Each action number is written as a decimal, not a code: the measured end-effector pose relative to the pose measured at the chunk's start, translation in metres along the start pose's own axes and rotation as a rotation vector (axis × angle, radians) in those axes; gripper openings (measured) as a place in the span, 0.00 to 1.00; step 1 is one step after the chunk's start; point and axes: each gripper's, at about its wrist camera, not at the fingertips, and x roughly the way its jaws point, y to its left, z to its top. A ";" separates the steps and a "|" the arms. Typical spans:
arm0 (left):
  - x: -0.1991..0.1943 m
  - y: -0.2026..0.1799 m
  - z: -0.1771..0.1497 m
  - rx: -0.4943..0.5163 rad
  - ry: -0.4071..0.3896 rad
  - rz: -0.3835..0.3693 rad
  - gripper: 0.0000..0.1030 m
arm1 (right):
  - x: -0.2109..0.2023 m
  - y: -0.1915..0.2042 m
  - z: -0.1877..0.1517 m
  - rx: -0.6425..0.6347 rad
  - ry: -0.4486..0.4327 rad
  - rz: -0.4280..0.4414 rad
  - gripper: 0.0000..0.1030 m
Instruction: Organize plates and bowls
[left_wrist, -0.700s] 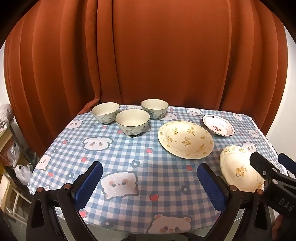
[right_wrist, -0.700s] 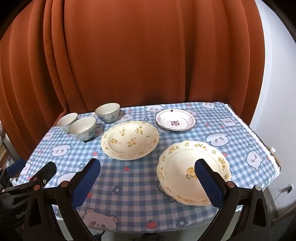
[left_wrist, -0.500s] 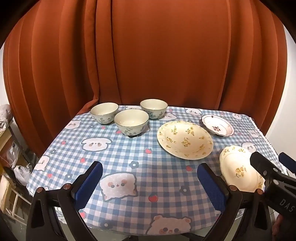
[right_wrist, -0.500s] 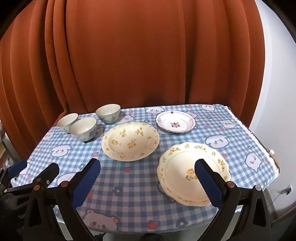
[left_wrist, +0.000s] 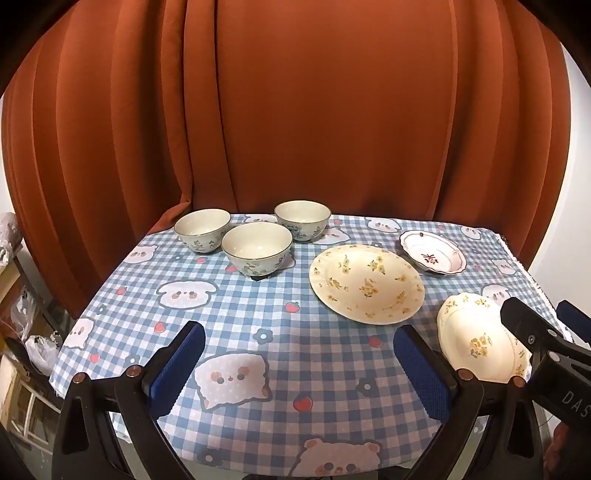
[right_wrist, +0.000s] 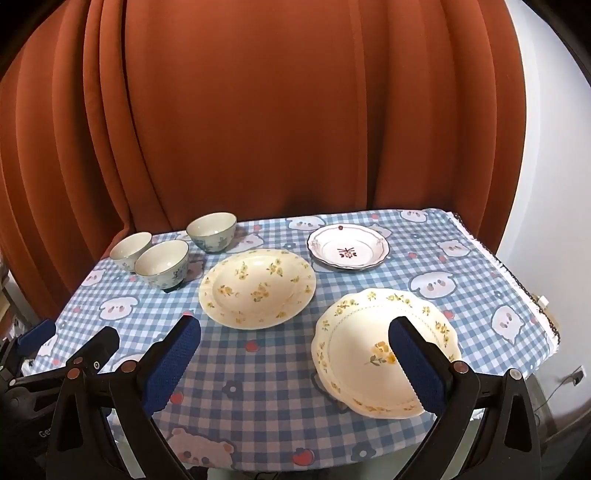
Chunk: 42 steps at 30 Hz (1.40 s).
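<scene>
Three pale floral bowls (left_wrist: 257, 248) (right_wrist: 162, 262) cluster at the back left of the checked tablecloth. A large yellow-flowered plate (left_wrist: 365, 282) (right_wrist: 257, 288) lies mid-table. Behind it to the right is a small white plate with a red motif (left_wrist: 432, 253) (right_wrist: 348, 246). A scalloped cream plate (left_wrist: 476, 343) (right_wrist: 354, 354) sits near the front right. My left gripper (left_wrist: 297, 334) hovers open over the front of the cloth, holding nothing. My right gripper (right_wrist: 294, 325) is open too, its right finger in front of the scalloped plate, not touching it.
An orange curtain (left_wrist: 314, 110) hangs close behind the table. The cloth's front edge (left_wrist: 258, 465) is just below both grippers and its right edge (right_wrist: 532, 295) drops off beside a white wall. Clutter sits low at the left (left_wrist: 22, 325).
Both views have drifted only slightly, with the tabletop sitting a little lower in frame. No dish has moved and both grippers remain open.
</scene>
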 end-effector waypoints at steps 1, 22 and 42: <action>0.000 0.000 0.000 0.002 -0.001 -0.001 1.00 | 0.000 0.000 0.000 0.000 0.000 0.000 1.00; 0.001 -0.006 0.001 0.011 -0.003 -0.011 1.00 | 0.002 -0.007 -0.002 0.011 0.004 -0.005 1.00; 0.002 -0.003 0.003 0.012 -0.004 -0.011 1.00 | 0.005 -0.005 0.000 0.009 0.006 -0.003 1.00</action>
